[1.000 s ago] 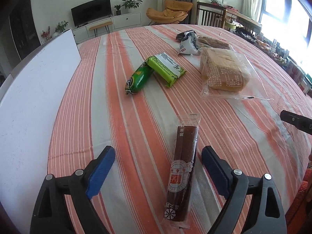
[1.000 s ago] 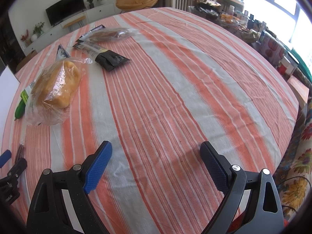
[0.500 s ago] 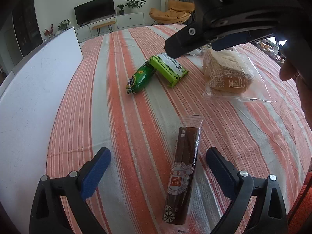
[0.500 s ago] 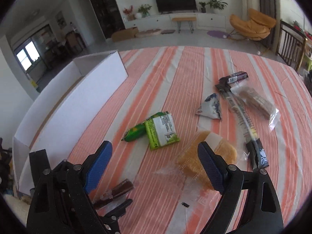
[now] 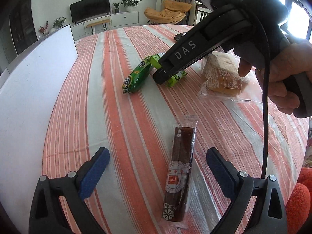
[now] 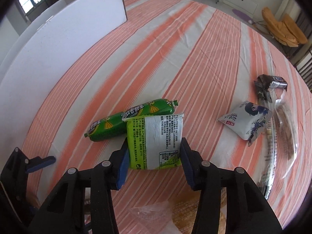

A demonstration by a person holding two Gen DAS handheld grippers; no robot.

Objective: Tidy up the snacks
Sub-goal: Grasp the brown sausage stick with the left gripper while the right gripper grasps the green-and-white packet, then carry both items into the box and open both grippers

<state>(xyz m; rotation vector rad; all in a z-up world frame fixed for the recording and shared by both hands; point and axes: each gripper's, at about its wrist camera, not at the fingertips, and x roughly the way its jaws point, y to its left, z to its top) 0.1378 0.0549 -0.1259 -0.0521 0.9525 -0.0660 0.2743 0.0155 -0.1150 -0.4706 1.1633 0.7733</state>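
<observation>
A light-green snack packet (image 6: 156, 136) lies on the striped tablecloth, leaning against a dark green sausage stick (image 6: 126, 120). My right gripper (image 6: 154, 153) points down over the packet and its jaws are closing, with both blue pads against the packet's sides. In the left wrist view that right gripper (image 5: 165, 74) covers most of the packet (image 5: 175, 79), beside the sausage stick (image 5: 136, 77). My left gripper (image 5: 157, 153) hangs open, and a long brown bar in a clear wrapper (image 5: 181, 165) lies between its fingers, untouched.
A white box wall (image 6: 58, 48) runs along the left. A bagged bread (image 5: 222, 78) lies right of the packet. Farther right are a blue-and-white pouch (image 6: 245, 119), a dark wrapper (image 6: 271, 81) and a clear bag of brown snacks (image 6: 286, 128). A hand (image 5: 282, 74) holds the right gripper.
My right gripper swung across from the bare right side of the table to the green packet, rolled round, and its jaws narrowed onto the packet. The left gripper stayed put.
</observation>
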